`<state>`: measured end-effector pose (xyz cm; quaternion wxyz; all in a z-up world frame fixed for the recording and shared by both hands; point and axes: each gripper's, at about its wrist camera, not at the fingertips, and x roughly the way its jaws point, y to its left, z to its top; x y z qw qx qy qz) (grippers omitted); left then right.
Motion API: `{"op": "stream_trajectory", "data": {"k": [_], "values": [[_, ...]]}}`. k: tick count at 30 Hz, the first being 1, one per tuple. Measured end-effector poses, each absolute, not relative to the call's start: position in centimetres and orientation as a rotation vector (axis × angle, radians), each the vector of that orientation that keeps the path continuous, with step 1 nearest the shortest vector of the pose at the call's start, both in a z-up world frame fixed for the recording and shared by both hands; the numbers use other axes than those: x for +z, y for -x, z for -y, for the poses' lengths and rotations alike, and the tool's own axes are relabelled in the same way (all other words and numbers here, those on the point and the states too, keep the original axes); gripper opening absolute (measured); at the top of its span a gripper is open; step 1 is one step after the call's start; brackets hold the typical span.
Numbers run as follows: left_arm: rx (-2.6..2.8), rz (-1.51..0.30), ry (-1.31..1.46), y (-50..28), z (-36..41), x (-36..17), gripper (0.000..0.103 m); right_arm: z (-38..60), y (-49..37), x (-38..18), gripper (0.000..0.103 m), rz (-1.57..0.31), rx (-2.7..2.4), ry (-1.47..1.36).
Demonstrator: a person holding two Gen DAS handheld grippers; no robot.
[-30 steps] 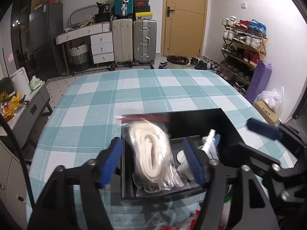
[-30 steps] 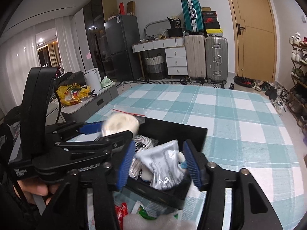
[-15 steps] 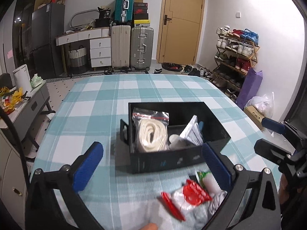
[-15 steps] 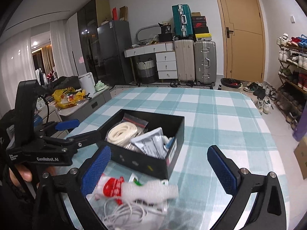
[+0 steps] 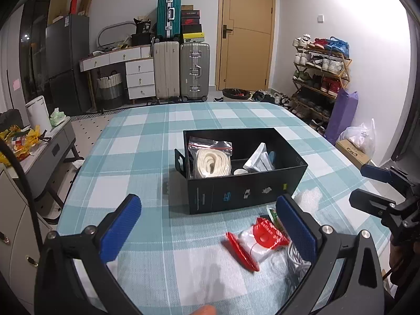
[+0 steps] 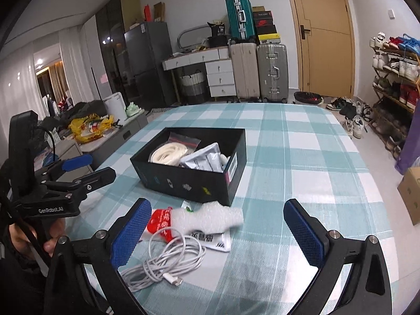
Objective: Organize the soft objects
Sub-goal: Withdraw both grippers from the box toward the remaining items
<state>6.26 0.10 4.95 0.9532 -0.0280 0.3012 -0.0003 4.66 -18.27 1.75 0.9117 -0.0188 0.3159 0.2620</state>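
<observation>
1. Two tongs, both spread wide and empty: left gripper (image 5: 207, 225), right gripper (image 6: 218, 233). Jaws have just been opening; nothing between them.
2. Black box (image 6: 194, 181) ahead of both holds the bagged white cord (image 5: 210, 162) and a grey pouch (image 6: 202, 160).
3. Loose pile under the right gripper: white cable (image 6: 168, 265), foam wrap (image 6: 212, 216), red-printed bag (image 5: 260, 239).
4. Risk: cable loops snag neighbours, dragging them along.
5. Risk: slick bag may slip from the pads.

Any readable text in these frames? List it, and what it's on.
"GenRobot.AI": side of the left gripper body.
"666" (or "999", orientation unclear): white packet on the tablecloth.
Black box: small icons and side label, too small to read.
Red and white packet: blurred.
Shoeboxes on the suitcases: unreadable.
</observation>
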Motion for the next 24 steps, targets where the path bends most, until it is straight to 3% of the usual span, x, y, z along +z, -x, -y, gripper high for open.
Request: {"op": "stream_trajectory", "data": {"k": [24], "values": [[0.002, -0.627, 0.049, -6.2, -0.6, 4.5, 0.103, 13.9, -4.4, -2.8, 0.102, -0.899, 0.675, 0.146]]}}
